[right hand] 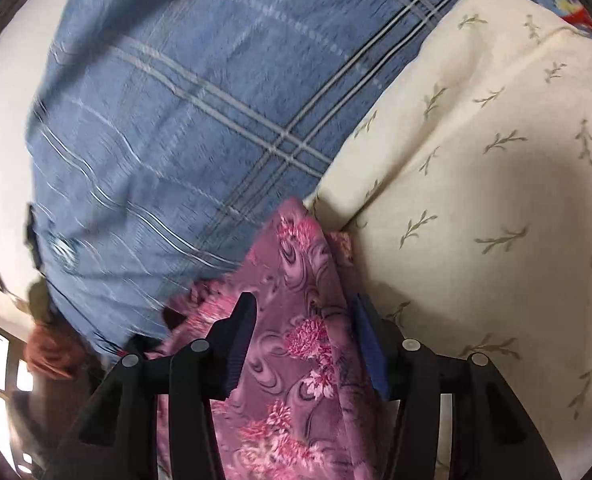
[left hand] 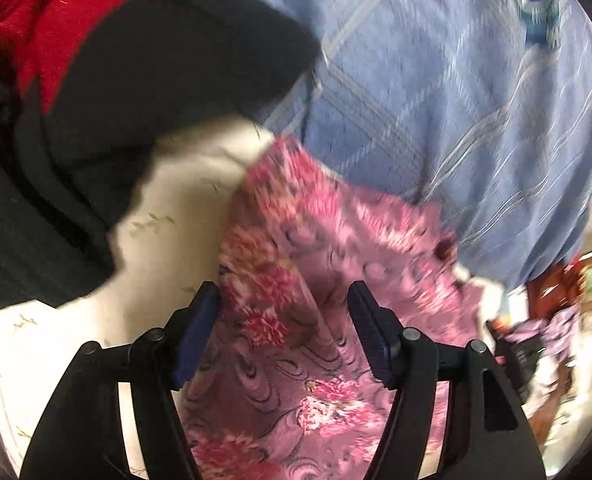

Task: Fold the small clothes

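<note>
Soft pink floral cloth (left hand: 296,280), matt blue checked fabric (right hand: 176,120), cream leaf-print cotton sheet (right hand: 495,200)

Both wrist views look steeply down, close over the shared floral cloth (left hand: 296,280).

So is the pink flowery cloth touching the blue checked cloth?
Touching. In the right wrist view the pink cloth lies with its edge overlapping the blue cloth, no gap between them.

between left fingers (left hand: 200,336): patterned cloth (left hand: 296,320), lying on the bed sheet (left hand: 168,240)
ahead of them: checked fabric (left hand: 435,100)
ahead-left: dark garment (left hand: 116,100)
between right fingers (right hand: 242,340): same cloth; sheet to the right
</note>
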A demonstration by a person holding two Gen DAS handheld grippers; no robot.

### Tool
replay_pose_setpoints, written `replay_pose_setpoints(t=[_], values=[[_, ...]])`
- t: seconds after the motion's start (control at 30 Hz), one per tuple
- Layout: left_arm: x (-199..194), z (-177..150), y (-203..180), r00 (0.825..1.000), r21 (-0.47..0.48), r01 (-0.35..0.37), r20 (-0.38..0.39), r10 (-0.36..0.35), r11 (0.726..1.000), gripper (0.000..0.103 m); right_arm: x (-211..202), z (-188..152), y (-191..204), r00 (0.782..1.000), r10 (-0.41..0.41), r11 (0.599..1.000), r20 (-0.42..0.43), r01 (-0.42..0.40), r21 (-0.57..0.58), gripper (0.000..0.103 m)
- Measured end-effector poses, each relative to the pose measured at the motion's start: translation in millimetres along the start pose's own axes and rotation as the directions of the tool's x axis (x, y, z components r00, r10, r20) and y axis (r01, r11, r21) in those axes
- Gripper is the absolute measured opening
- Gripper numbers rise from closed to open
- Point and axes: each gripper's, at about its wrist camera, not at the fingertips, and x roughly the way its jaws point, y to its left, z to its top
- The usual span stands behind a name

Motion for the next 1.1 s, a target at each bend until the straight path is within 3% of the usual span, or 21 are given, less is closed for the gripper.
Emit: replay_pose_setpoints(t=[0.1,0.2,0.3,0.33,0.4,0.47,0.5,0.67,0.7,0.73,0.77,0.83,0.93,1.1], values=[[9,-3,-7,0.998,0.007,-0.060,0.011,0.059,0.998,0.065,3,-1,18,0.999,-0.045,0.992,0.005,0.045,-0.121,0.006],[14,0,-1,0.995,-0.028,-0.103,0.013,0.104,0.994,0.065,-7,3,23,0.994,-0.084,0.980,0.068,0.095,-0.176,0.006],[3,5,14,0.998,-0.084,-0.053,0.018,0.055,0.995,0.065,1,10,-2,0.981,-0.191,0.975,0.030,0.193,-0.107,0.005],[-5,7,17,0.999,-0.085,-0.020,0.034,0.023,0.996,0.065,-3,11,-5,0.979,-0.199,0.974,0.038,0.202,-0.103,0.012],[-14,12,15,0.998,-0.065,0.008,0.063,-0.004,0.998,0.065,-13,12,-7,0.990,-0.124,0.987,0.070,0.131,-0.091,0.015],[-13,19,9,0.998,-0.045,0.011,0.062,-0.009,0.999,0.067,-19,16,-9,0.996,-0.044,0.998,0.073,0.048,-0.047,0.041],[-10,24,8,0.999,-0.042,0.016,0.051,-0.014,0.999,0.069,-17,19,-9,0.997,-0.035,0.999,0.065,0.038,-0.038,0.062],[25,27,-13,1.000,0.009,-0.022,-0.011,0.022,1.000,0.070,17,28,8,0.997,-0.074,0.993,0.013,0.075,-0.094,0.064],[25,28,-17,0.999,0.020,-0.033,0.006,0.033,0.999,0.058,23,28,12,0.996,-0.085,0.989,0.008,0.085,-0.118,0.056],[22,27,-19,0.999,0.033,-0.035,0.029,0.034,0.999,0.027,27,28,20,0.995,-0.104,0.982,0.004,0.103,-0.157,0.026],[16,28,-24,0.998,0.055,-0.031,0.056,0.028,0.998,0.016,31,28,30,0.991,-0.132,0.968,0.001,0.130,-0.215,0.005],[1,28,-30,0.992,0.072,-0.001,0.129,-0.008,0.997,0.008,23,28,47,0.993,-0.112,0.953,0.040,0.118,-0.279,0.005],[-1,37,-28,0.983,0.078,-0.054,0.179,0.040,0.995,0.005,-9,39,48,0.986,-0.011,0.972,0.168,0.050,-0.228,0.005],[33,45,-19,0.981,0.041,-0.159,0.118,0.153,0.986,0.006,20,46,9,0.985,-0.152,0.981,0.084,0.160,-0.107,0.005]])
